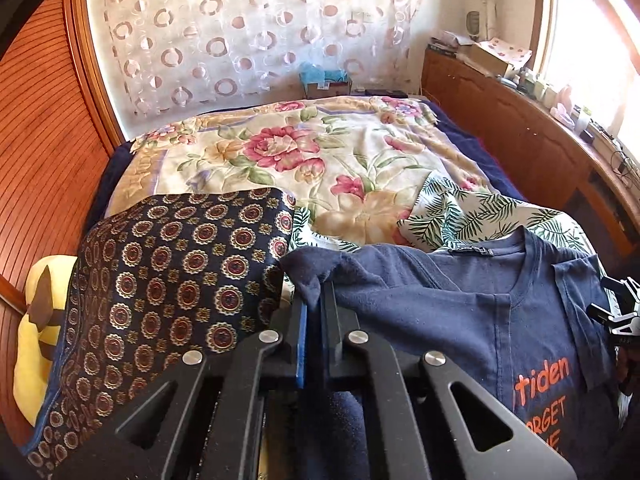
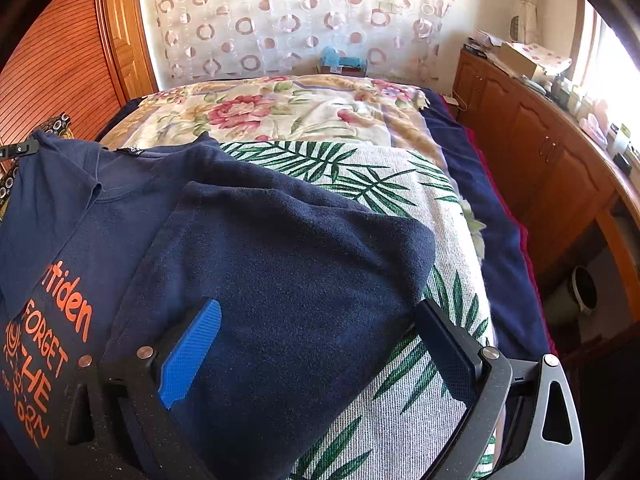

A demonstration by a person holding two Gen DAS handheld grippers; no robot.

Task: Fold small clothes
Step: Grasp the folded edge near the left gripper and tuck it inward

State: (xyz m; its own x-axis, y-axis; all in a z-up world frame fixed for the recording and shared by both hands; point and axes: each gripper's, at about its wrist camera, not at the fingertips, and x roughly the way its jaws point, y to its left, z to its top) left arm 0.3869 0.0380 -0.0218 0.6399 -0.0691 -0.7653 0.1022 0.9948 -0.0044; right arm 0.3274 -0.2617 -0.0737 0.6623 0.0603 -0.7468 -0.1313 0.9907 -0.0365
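A navy T-shirt [image 1: 460,304] with orange lettering lies on the bed, collar toward the far end. My left gripper [image 1: 316,300] is shut on the shirt's left sleeve edge, which bunches over the fingertips. In the right wrist view the shirt [image 2: 280,272] has its right side folded over the body. My right gripper [image 2: 320,316] is open, its blue-padded left finger [image 2: 192,352] and black right finger [image 2: 452,344] either side of the folded part. The right gripper also shows at the edge of the left wrist view [image 1: 620,316].
The shirt rests on a palm-leaf cloth [image 2: 400,184] over a floral bedspread [image 1: 304,152]. A navy patterned cloth [image 1: 168,280] lies left of the shirt, with a yellow plush [image 1: 36,340] beside it. A wooden cabinet [image 2: 540,152] with clutter runs along the right.
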